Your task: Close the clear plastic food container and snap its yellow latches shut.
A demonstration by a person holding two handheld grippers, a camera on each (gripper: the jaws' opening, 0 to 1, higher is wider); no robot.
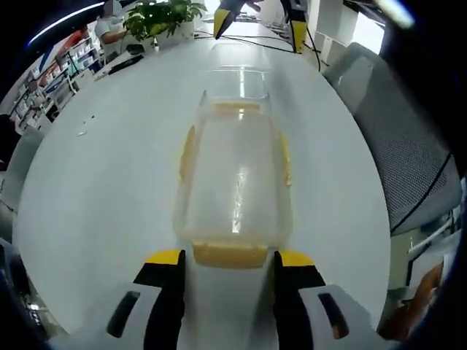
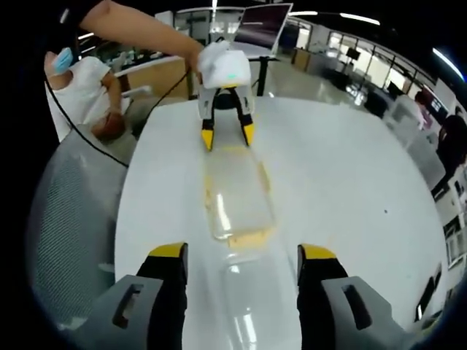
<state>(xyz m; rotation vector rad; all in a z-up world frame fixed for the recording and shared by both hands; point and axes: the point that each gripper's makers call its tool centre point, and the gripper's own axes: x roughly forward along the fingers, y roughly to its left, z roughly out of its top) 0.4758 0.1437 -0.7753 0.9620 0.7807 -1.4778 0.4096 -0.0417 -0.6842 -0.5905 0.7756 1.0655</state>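
One clear plastic food container (image 1: 235, 186) is shown lying lengthwise on a white table (image 1: 109, 189), between the two grippers. In the left gripper view it is seen at the centre, reaching from the jaws toward 12 o'clock; in the right gripper view the same container (image 2: 237, 200) runs from the centre toward 6 o'clock.

The left gripper (image 1: 230, 261) is held with its jaws apart at 6 o'clock, one on each side of the near yellow latch (image 1: 229, 254), and nothing is gripped. It is also seen in the right gripper view at 12 o'clock (image 2: 227, 136), poised at the far end of the container. The right gripper (image 2: 242, 257) is likewise spread wide and empty, its jaws flanking the clear lid (image 2: 244, 306) at 6 o'clock.

The lid is judged to be hinged back and lying flat on the table beyond the tub, so closing appears not yet begun. In the left gripper view the lid (image 1: 241, 84) is seen toward 12 o'clock. No latch is judged to be snapped.

Count: one container, one lid, two grippers. Four yellow latches can be made out in the left gripper view: near end, far end (image 1: 237, 108), 9 o'clock side (image 1: 187, 152) and 3 o'clock side (image 1: 284, 157). A potted plant (image 1: 162, 18) stands at 11 o'clock.
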